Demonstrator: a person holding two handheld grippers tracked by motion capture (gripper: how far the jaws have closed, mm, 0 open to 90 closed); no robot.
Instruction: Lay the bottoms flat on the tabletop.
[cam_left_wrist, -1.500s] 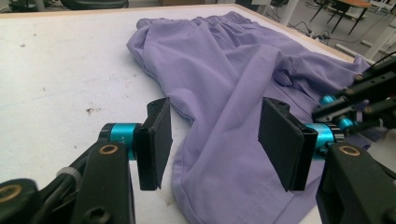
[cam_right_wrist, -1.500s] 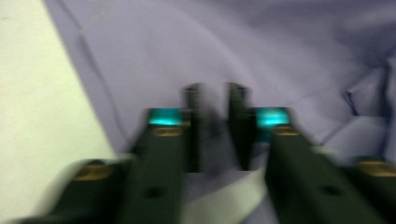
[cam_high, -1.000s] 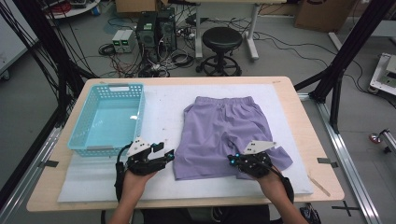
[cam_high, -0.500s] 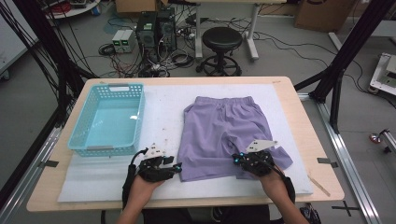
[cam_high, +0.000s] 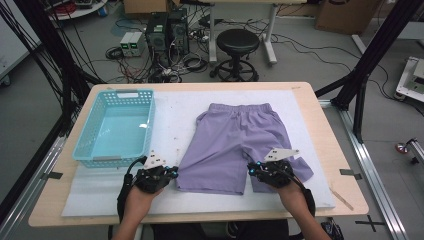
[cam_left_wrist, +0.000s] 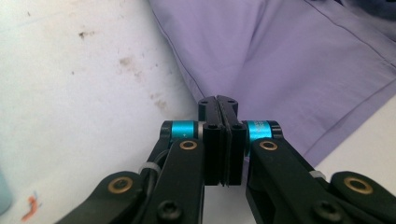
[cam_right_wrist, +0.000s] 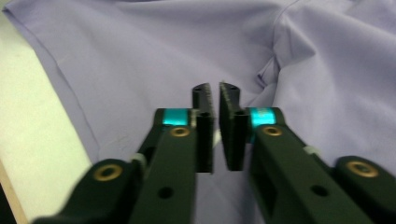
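Left hand-held gripper (cam_left_wrist: 219, 103) is closing its jaws shut on the hem edge of the purple shorts (cam_high: 240, 145), while right hand-held gripper (cam_right_wrist: 215, 93), slightly parted and holding nothing, is hovering over the opposite leg

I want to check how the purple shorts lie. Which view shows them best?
The high view: the whole shorts lie flat on the white mat, waistband far. The left gripper view shows one hem corner, the right gripper view only close fabric.

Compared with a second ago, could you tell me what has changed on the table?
The left gripper slid right to the edge of the purple shorts and its jaws have just closed together at the hem. The right gripper kept its place over the other leg, its jaws just opening slightly. The shorts and blue basket lie as before.
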